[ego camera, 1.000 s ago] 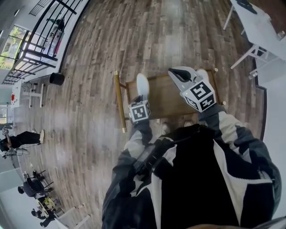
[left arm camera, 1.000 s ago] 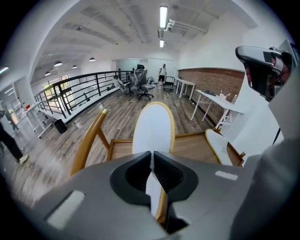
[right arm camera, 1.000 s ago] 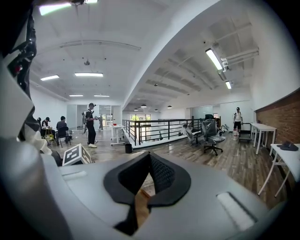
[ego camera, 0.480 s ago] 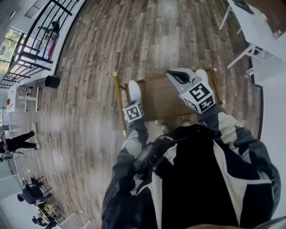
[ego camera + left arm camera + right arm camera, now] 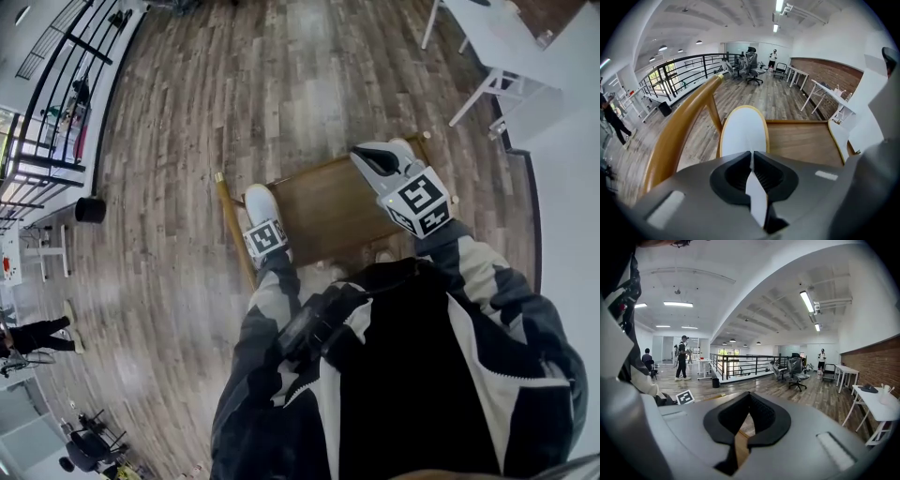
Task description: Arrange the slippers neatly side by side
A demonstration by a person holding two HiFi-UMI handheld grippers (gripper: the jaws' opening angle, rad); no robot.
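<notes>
A white slipper [image 5: 259, 201] with a tan rim lies toe-away over the left end of a low wooden stand [image 5: 328, 206]. My left gripper [image 5: 265, 232] is shut on its near edge; in the left gripper view a thin white strip of the slipper [image 5: 743, 131] runs between the closed jaws of the left gripper [image 5: 751, 158]. I cannot tell whether its sole touches the wood. A second white slipper [image 5: 409, 148] lies at the stand's right end, also visible as the second slipper [image 5: 840, 137]. My right gripper [image 5: 373, 157] hovers over that end, shut and empty [image 5: 749, 399].
A round wooden rail [image 5: 231, 225] runs along the stand's left side. A white table [image 5: 511, 52] stands at the upper right, a black railing [image 5: 52, 122] and a black bin [image 5: 91, 209] at the left. Office chairs [image 5: 752, 65] and people stand far off.
The left gripper has come down and to the left with the white slipper, which now sits lower over the stand's left end. The right gripper has hardly moved.
</notes>
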